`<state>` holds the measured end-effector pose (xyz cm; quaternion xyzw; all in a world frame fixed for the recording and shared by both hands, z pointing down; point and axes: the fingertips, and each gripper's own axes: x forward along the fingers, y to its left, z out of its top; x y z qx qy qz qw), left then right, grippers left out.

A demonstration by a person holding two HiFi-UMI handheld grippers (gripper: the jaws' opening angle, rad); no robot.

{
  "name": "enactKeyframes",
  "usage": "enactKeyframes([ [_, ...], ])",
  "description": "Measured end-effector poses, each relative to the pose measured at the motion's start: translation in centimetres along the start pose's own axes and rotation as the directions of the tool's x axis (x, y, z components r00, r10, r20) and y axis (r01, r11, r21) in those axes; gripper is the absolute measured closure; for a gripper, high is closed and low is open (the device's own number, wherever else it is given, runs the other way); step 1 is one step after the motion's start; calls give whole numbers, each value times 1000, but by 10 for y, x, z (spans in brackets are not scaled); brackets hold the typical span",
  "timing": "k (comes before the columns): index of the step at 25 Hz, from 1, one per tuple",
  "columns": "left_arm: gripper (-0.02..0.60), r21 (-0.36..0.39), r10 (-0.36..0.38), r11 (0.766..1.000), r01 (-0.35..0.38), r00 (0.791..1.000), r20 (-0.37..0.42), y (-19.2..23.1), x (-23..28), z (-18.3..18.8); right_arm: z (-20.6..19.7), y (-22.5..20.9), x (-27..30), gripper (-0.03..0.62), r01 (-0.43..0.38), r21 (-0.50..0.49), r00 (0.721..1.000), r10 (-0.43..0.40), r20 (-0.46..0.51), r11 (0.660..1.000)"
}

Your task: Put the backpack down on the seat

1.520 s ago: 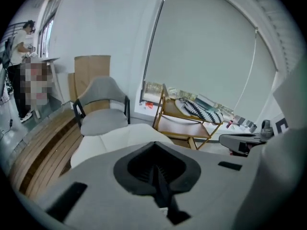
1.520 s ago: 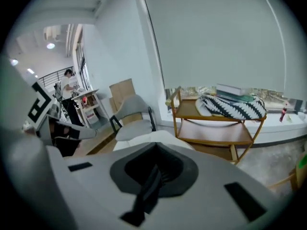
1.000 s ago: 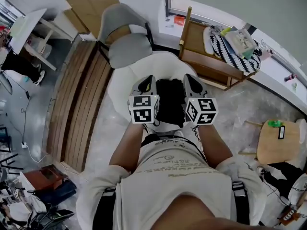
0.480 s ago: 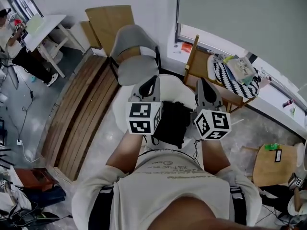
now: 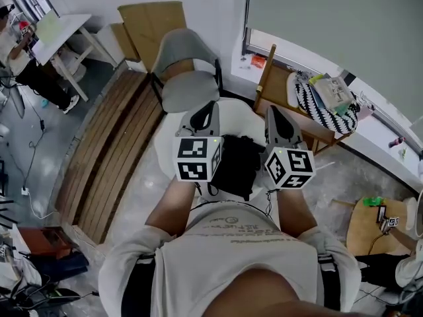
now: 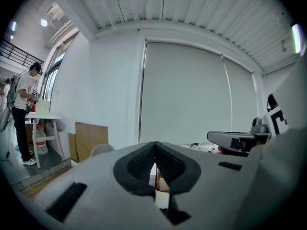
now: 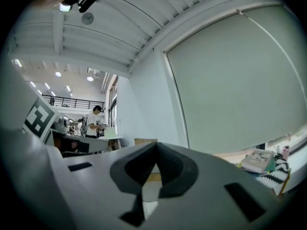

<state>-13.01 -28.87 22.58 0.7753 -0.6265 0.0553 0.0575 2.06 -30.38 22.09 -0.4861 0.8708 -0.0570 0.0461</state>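
A black backpack (image 5: 234,167) hangs between my two grippers, close to the person's chest, above a round white seat (image 5: 173,121). My left gripper (image 5: 210,105) is on the backpack's left and my right gripper (image 5: 276,111) on its right, both pointing forward. In the left gripper view the left gripper (image 6: 155,150) has its pads pressed together, with a dark strip, apparently a strap, running down from them. The right gripper (image 7: 154,152) looks the same in its own view. The backpack's body is hidden in both gripper views.
A grey chair (image 5: 188,78) stands behind the white seat, with cardboard (image 5: 149,22) against the wall. A slatted wooden platform (image 5: 112,150) lies to the left. A wooden rack (image 5: 277,78) with striped cloth (image 5: 324,101) is at the right, and a round wooden stool (image 5: 370,220) nearer.
Both grippers have spread a little wider apart and the backpack now sits lower between the marker cubes. The head view has tilted up, showing more of the wall.
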Motion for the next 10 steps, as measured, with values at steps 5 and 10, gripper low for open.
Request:
enactKeyframes([
  [5, 560, -9, -16, 1000, 16, 1000, 25, 1, -5, 10, 5, 9, 1, 568, -19, -14, 1000, 19, 2, 1000],
  [10, 560, -2, -9, 1000, 9, 1000, 25, 3, -5, 11, 11, 14, 0, 568, -14, -63, 1000, 15, 17, 998],
])
